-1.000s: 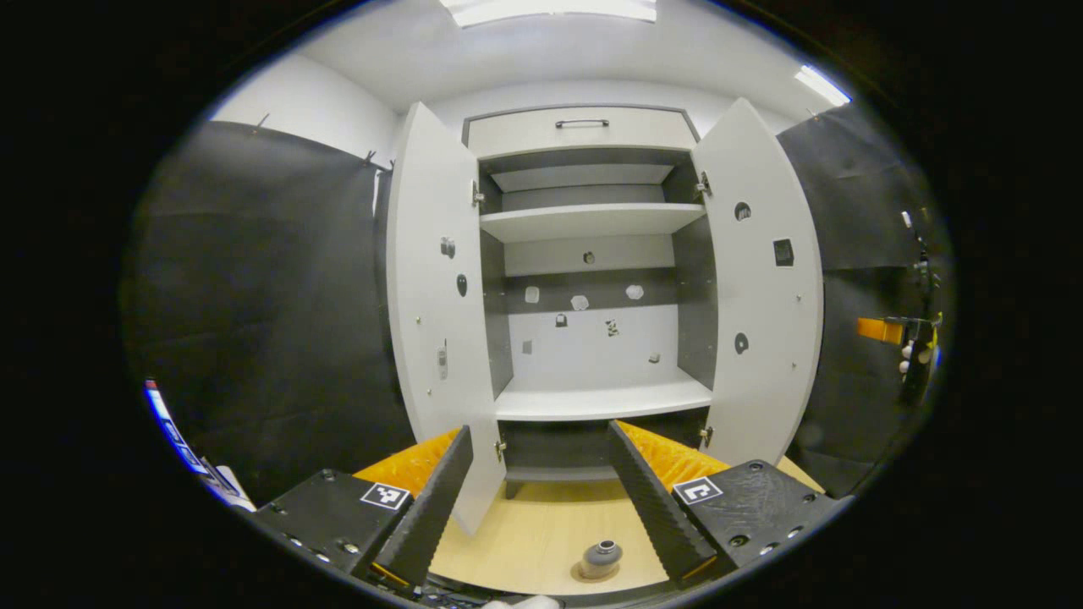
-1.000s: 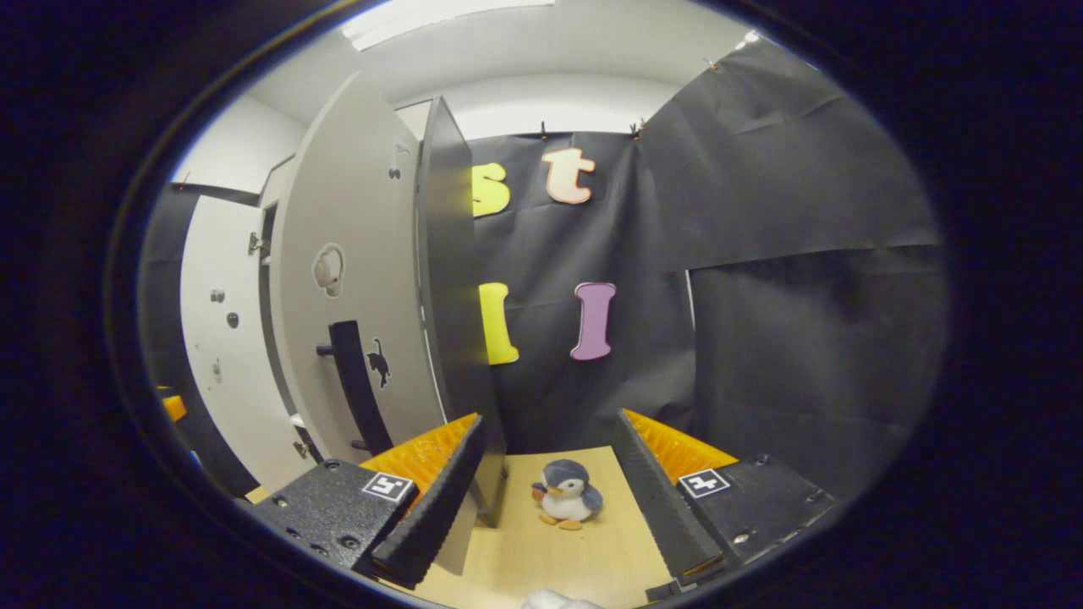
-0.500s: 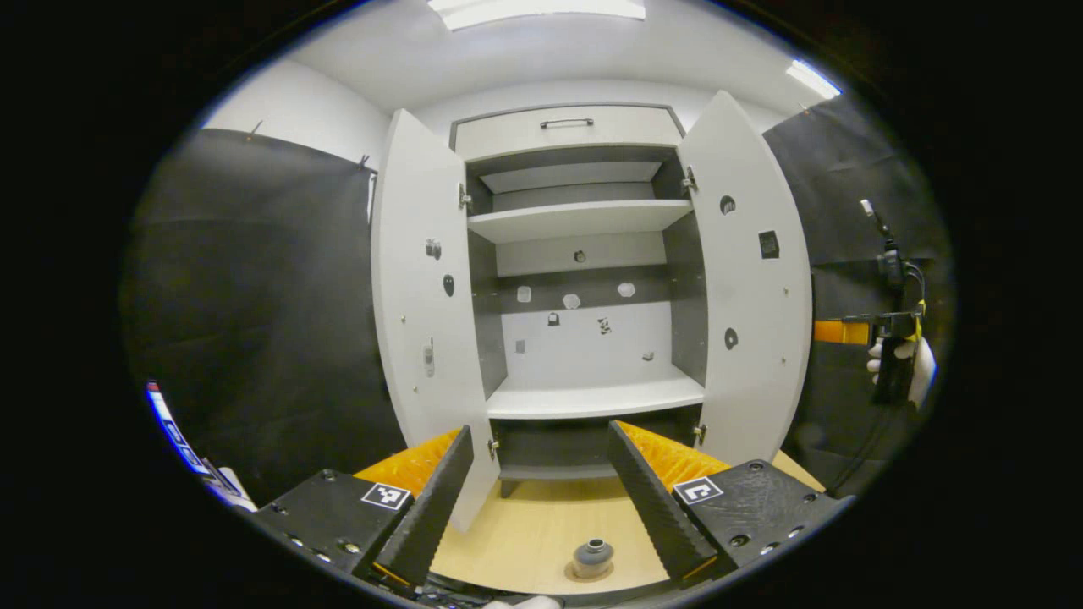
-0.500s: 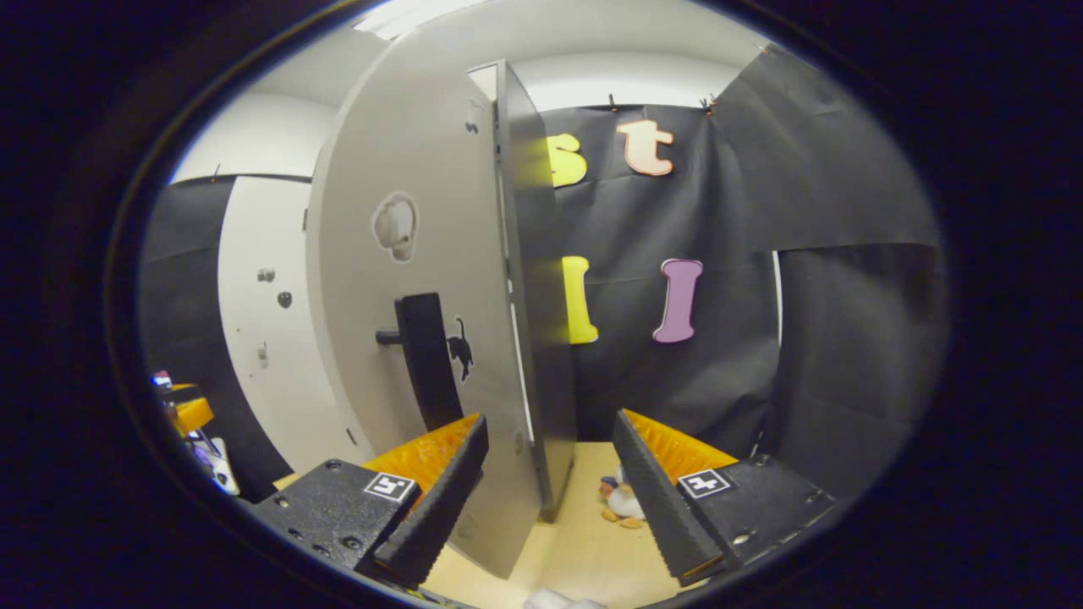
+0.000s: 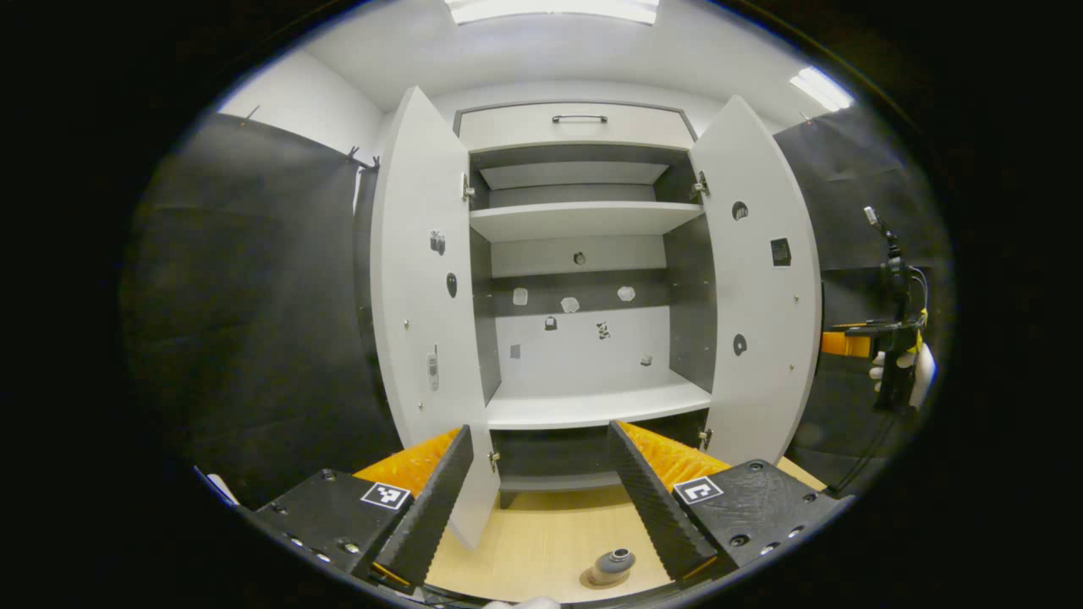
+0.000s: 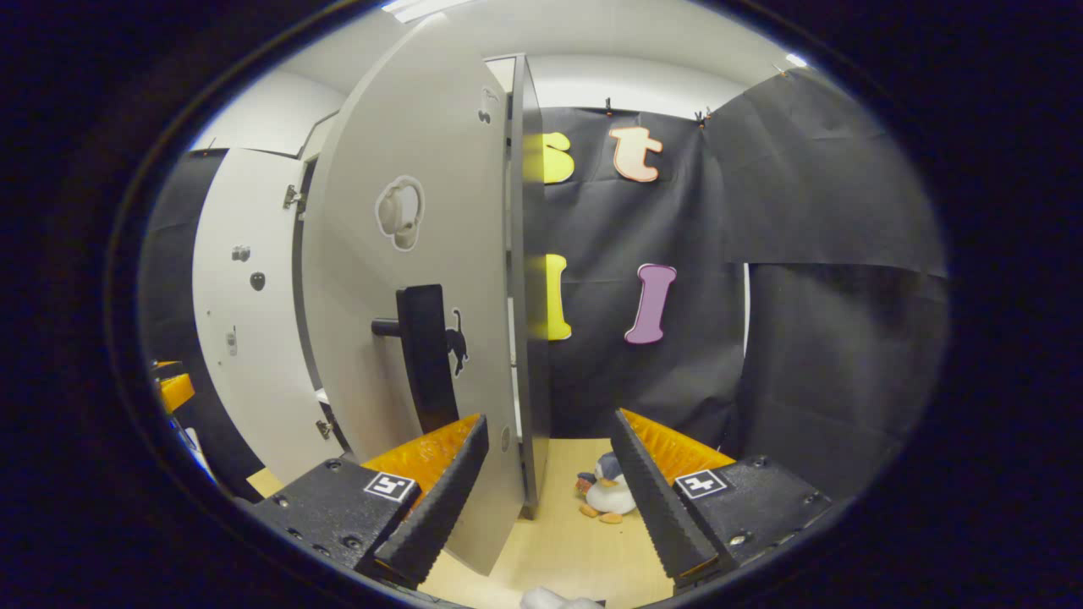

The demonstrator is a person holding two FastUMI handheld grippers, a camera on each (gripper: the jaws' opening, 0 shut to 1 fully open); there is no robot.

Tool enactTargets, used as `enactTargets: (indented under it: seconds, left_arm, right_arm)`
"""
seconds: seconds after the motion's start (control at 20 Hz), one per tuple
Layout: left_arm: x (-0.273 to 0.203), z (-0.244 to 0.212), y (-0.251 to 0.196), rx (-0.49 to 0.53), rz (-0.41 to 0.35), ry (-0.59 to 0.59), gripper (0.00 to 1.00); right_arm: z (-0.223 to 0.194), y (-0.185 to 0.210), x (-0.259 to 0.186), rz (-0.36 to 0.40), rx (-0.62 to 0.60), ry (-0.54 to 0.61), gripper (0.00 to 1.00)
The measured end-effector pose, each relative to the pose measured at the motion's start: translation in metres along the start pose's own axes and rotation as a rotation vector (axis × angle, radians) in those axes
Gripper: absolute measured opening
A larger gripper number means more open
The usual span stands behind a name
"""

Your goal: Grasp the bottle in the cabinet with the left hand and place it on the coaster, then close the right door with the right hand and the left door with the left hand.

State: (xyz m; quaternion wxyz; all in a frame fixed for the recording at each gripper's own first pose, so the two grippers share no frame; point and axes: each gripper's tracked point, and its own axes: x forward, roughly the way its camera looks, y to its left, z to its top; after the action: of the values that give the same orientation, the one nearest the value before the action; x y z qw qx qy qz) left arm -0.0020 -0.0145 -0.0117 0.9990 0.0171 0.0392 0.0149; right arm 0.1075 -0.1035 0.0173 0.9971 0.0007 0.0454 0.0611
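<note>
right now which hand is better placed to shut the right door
Right. The right gripper is open beside the free edge of the grey right cabinet door, near its black handle. The left gripper faces the open shelves farther back.

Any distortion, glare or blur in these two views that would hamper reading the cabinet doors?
Left gripper view: fisheye bows both open doors, the left door and right door, outward; ceiling lights blow out, cabinet interior evenly lit and sharp. Right gripper view: the right door looms close and curved, its edge casting a soft blur over the wall behind; penguin toy partly hidden by the tool's finger.
</note>
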Motion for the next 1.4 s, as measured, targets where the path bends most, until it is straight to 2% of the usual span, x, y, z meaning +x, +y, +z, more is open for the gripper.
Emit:
enactTargets:
  seconds: [0.55,0.75,0.85,1.15,1.4]
  left_arm:
    - [-0.005,-0.012,0.046,0.036,-0.017,0.001,0.97]
    - [-0.005,-0.015,0.057,0.022,-0.023,0.001,0.98]
    - [-0.004,-0.016,0.066,0.019,-0.02,0.001,0.98]
    - [0.002,-0.017,0.093,0.01,-0.005,0.001,0.98]
    - [0.007,-0.016,0.131,0.009,0.036,0.0,0.98]
  right_arm:
    - [-0.004,0.09,0.019,0.014,0.03,0.006,0.95]
    - [-0.013,0.129,0.028,0.08,0.041,0.034,0.95]
    - [-0.013,0.137,0.027,0.076,0.031,0.022,1.0]
    - [-0.014,0.154,0.002,0.058,0.012,-0.004,0.96]
    - [-0.026,0.158,-0.03,0.033,-0.023,-0.022,0.98]
